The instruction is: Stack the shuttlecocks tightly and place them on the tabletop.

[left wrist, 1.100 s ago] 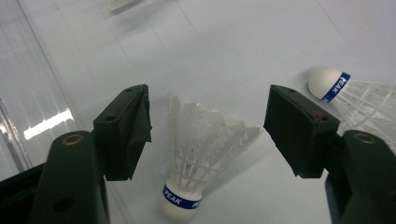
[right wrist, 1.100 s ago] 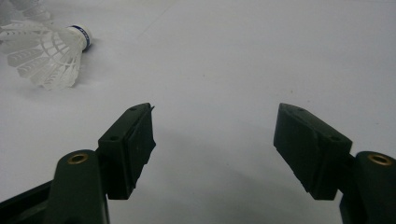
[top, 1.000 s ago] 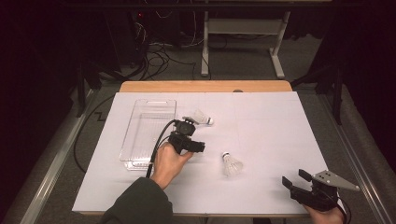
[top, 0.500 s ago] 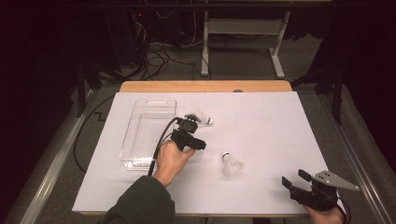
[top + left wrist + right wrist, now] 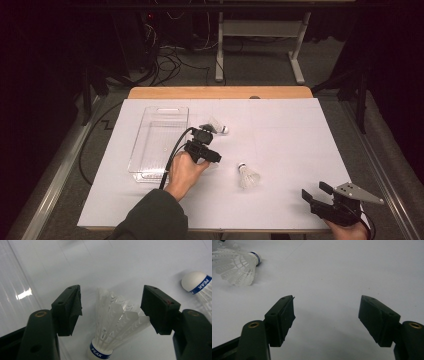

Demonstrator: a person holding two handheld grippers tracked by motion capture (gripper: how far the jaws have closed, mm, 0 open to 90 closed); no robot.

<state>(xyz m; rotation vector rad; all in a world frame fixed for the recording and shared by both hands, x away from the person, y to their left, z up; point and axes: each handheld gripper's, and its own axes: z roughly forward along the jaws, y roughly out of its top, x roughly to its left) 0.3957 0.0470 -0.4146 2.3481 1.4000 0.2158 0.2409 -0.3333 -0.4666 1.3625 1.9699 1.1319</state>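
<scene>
- Straddling a shuttlecock (image 5: 115, 325) beside the tray (image 5: 159, 142), the left gripper (image 5: 111, 307) is held wide; it is judged featherlight and crushable, best taken gently across the skirt.
- Near the table edge, the right gripper (image 5: 325, 315) is held wide, empty.

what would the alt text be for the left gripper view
The left gripper stands open, its two black jaws on either side of the feather skirt of a white shuttlecock lying on the white table, not yet touching it. A blue band on its cork reads PEAK. A second shuttlecock with the same band lies at the upper right.
</scene>
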